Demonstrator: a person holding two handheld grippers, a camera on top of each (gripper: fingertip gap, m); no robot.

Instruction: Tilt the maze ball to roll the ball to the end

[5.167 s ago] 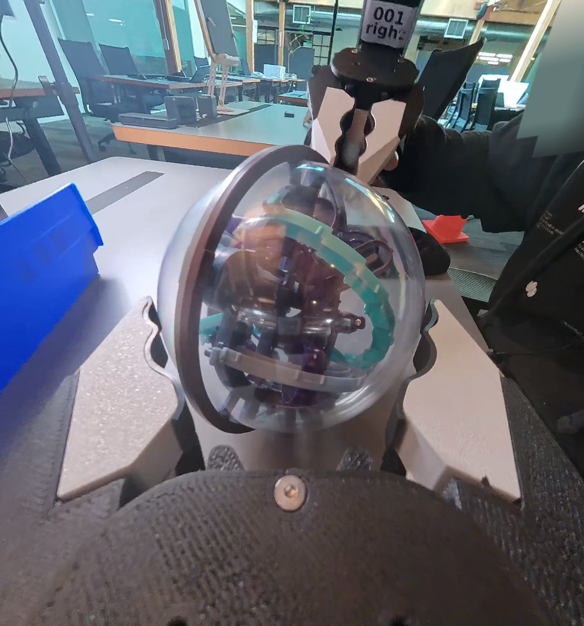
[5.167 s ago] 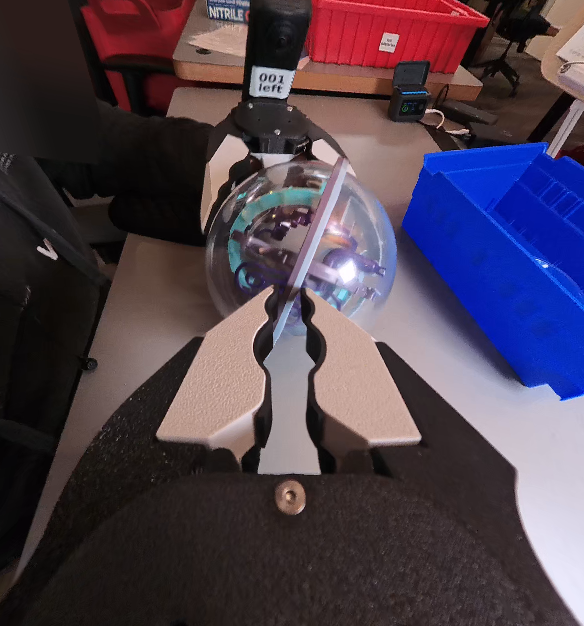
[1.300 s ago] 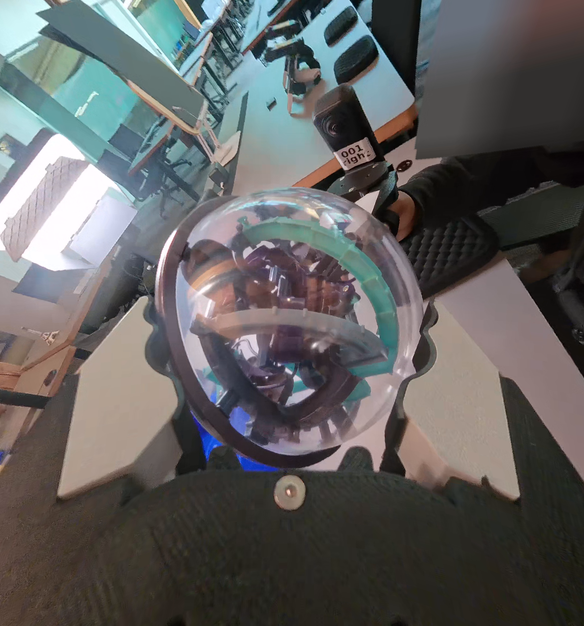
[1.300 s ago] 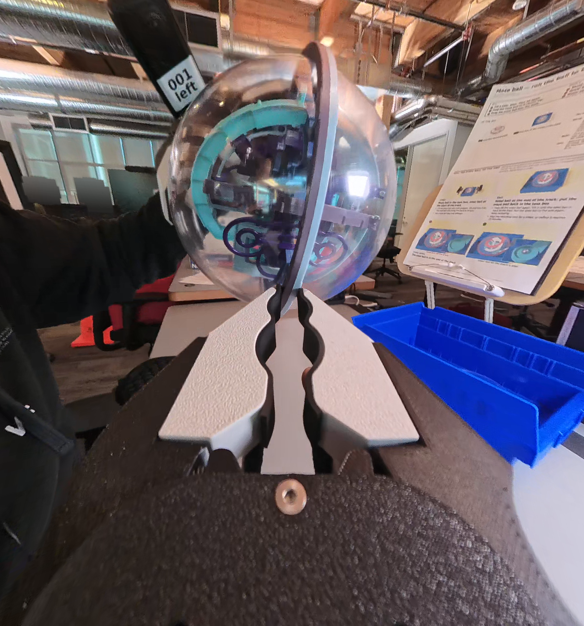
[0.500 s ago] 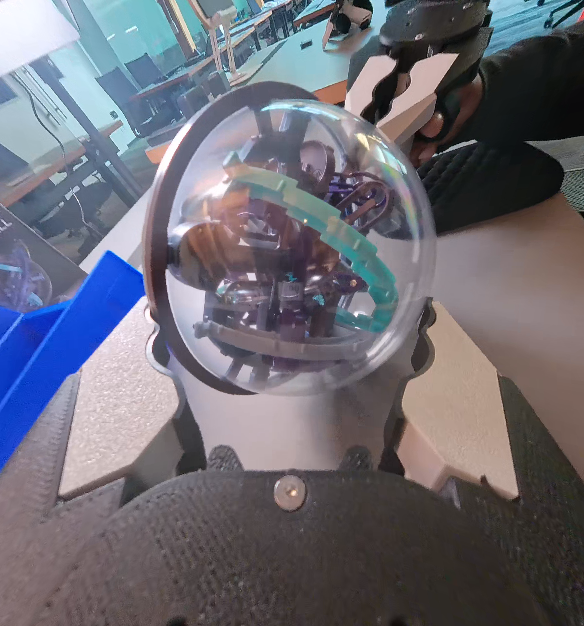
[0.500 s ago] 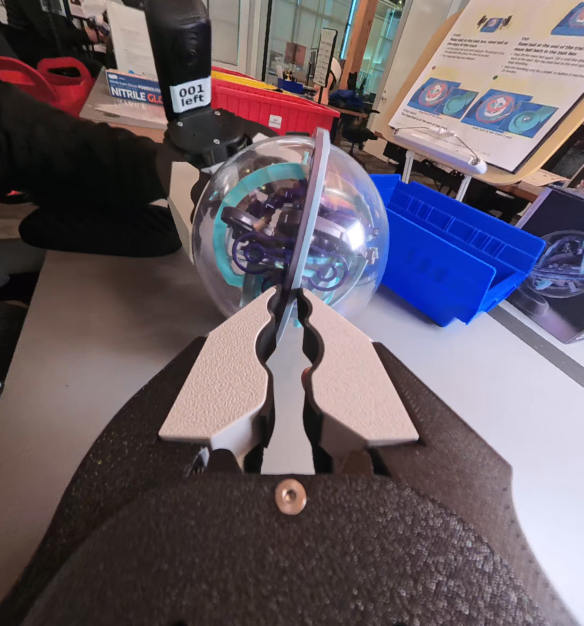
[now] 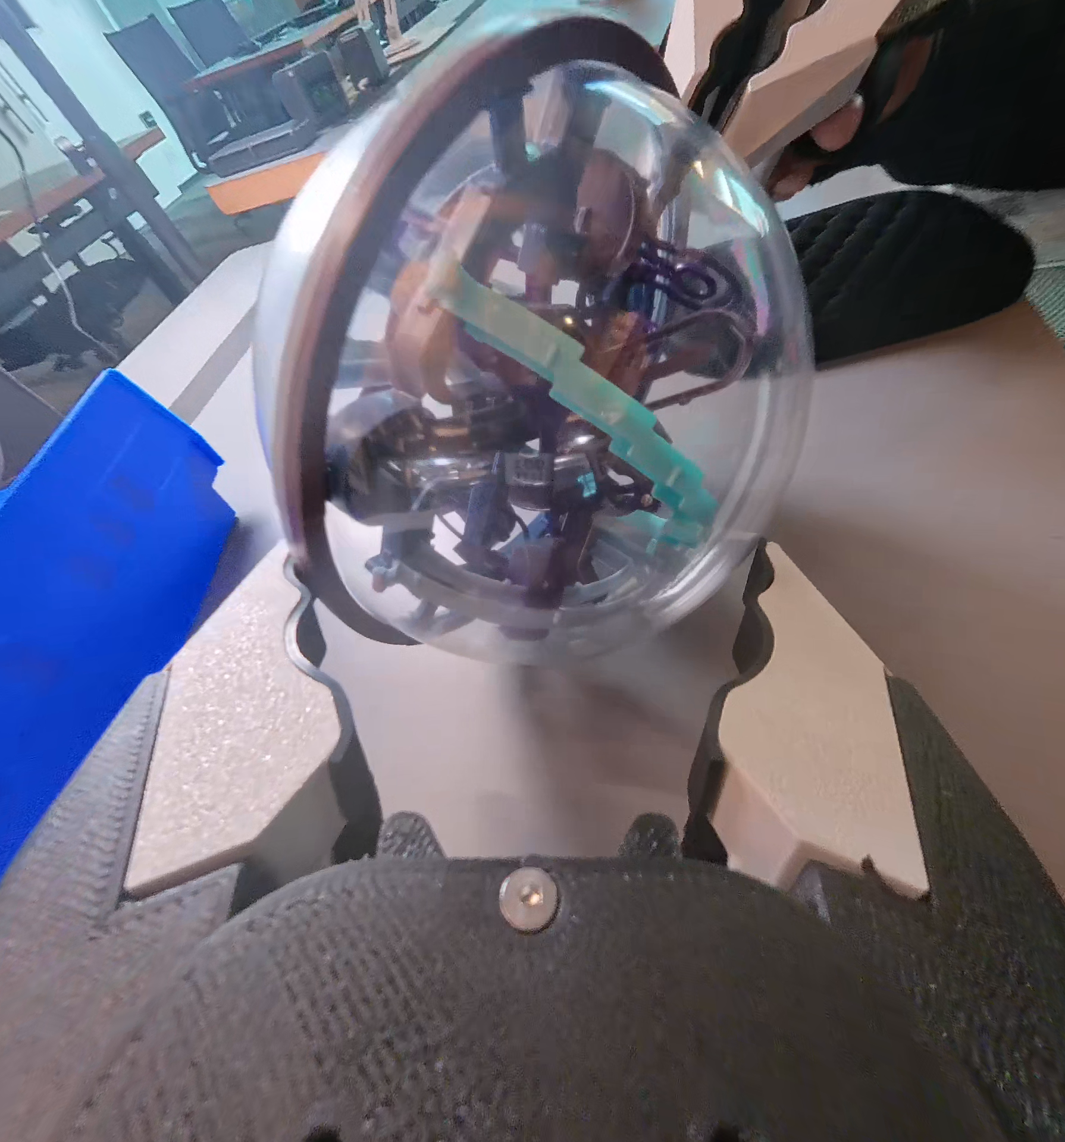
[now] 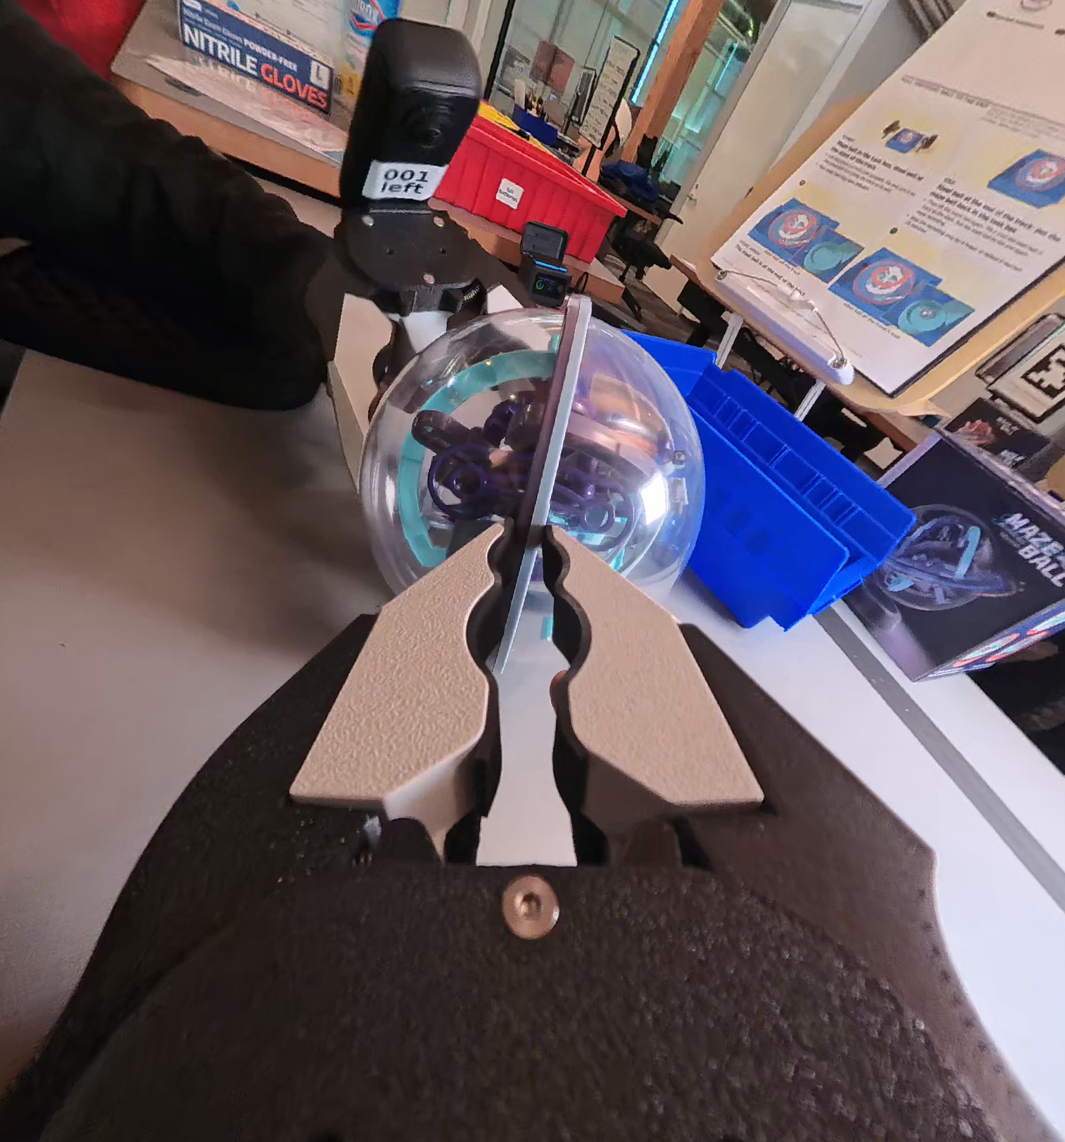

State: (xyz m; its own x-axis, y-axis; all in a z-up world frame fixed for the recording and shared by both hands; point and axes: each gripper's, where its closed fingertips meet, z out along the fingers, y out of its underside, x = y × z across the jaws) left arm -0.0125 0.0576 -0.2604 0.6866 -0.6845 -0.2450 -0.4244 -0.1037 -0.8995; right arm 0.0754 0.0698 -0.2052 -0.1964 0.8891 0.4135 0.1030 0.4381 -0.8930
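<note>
The maze ball (image 7: 536, 346) is a clear sphere with teal and purple tracks inside and a dark flat rim (image 7: 307, 371). It sits low over the grey table (image 8: 147, 556). My left gripper (image 7: 527, 565) stands wide, its two fingertips pressing the ball's lower sides, the left one at the rim. In the right wrist view the ball (image 8: 530, 457) is straight ahead. My right gripper (image 8: 527, 537) is shut on its thin rim (image 8: 555, 432). The left gripper's black body (image 8: 406, 247) shows behind the ball. The right gripper's fingers (image 7: 783, 68) show past the ball in the left wrist view.
A blue bin (image 8: 783, 494) stands right beside the ball and shows in the left wrist view (image 7: 85, 556). A dark maze ball box (image 8: 981, 568) lies past it. An instruction board (image 8: 919, 185), a red bin (image 8: 530, 179) and a glove box (image 8: 258, 62) stand behind. A person's black sleeve (image 8: 116, 247) is at left.
Both grippers have brought the ball down from a raised tilt to just over the table. The ball now sits farther out in my left gripper, at the fingertips. The right grip on the rim is unchanged.
</note>
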